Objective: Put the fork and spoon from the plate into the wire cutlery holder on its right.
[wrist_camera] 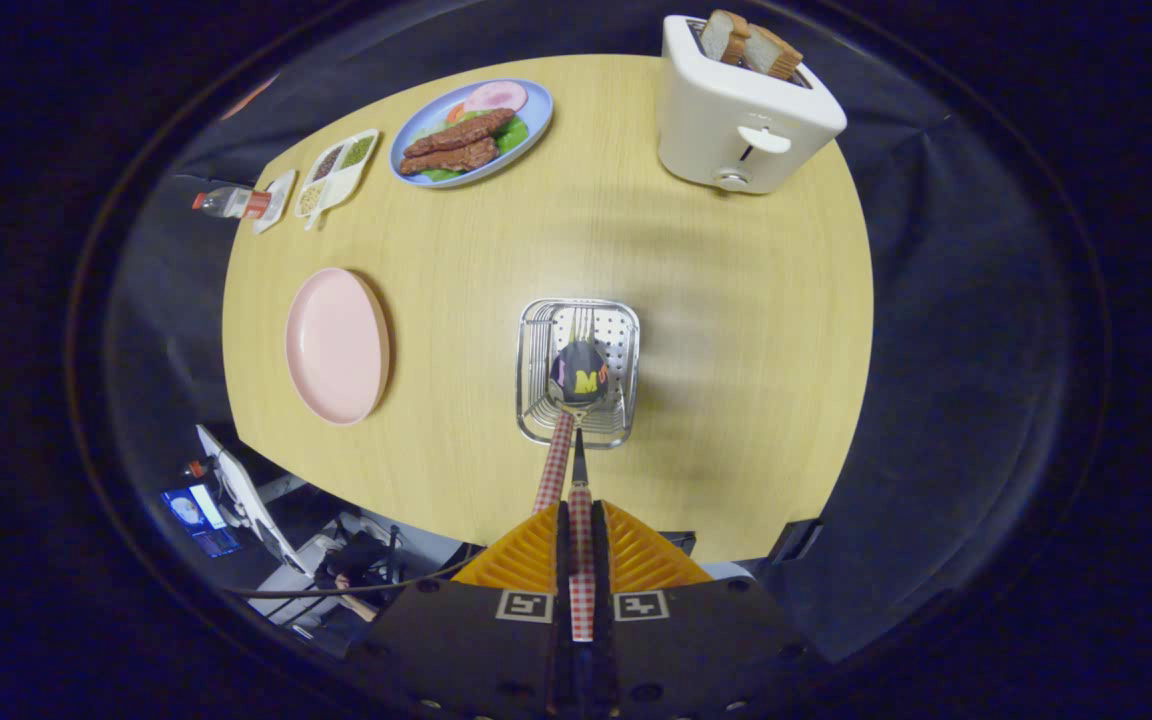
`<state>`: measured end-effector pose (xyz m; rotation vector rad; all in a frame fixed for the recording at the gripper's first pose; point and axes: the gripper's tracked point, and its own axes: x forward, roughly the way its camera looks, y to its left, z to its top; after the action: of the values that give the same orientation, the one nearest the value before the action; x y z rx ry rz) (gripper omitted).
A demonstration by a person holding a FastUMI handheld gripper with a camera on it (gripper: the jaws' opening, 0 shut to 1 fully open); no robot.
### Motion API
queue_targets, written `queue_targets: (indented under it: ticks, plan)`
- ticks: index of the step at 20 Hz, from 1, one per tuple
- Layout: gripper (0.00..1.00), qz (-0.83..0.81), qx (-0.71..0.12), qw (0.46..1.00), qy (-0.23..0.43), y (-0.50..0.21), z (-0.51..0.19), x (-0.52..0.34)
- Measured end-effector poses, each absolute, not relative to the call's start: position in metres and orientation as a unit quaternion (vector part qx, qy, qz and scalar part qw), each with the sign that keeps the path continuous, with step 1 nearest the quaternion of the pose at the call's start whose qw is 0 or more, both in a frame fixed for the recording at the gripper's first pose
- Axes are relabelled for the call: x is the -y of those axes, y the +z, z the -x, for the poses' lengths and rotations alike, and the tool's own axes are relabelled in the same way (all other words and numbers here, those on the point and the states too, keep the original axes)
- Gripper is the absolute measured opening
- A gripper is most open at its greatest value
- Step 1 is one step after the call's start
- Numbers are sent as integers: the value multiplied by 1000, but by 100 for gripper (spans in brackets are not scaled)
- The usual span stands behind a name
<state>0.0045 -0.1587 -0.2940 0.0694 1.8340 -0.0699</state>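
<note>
My gripper [581,508] is shut on the red-checked handle of the spoon [577,372]. I am looking straight down at the table, and the spoon's shiny bowl hangs over the open top of the wire cutlery holder [528,352]. A second red-checked handle, the fork's [554,465], stands in the holder. It leans out over the near rim, just left of the spoon's neck. The pink plate [336,345] lies bare on the table to the left of the holder.
Beyond the holder stand a white toaster [741,120] with bread slices, a blue plate of sausages [471,130], a divided white tray [336,172] and a small bottle [226,203]. The wooden table [716,380] ends just ahead of my fingers.
</note>
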Motion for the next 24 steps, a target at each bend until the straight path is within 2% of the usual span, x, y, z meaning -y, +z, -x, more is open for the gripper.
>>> queue_targets:
  ticks: [5, 10, 18, 24]
  plan:
    - [7, -40, -810, 582, -49, -316, -20, 156]
    - [10, -35, -809, 583, -71, -329, -26, 162]
    - [10, -28, -782, 616, -83, -325, -36, 161]
    - [11, -39, -739, 665, -103, -316, -44, 142]
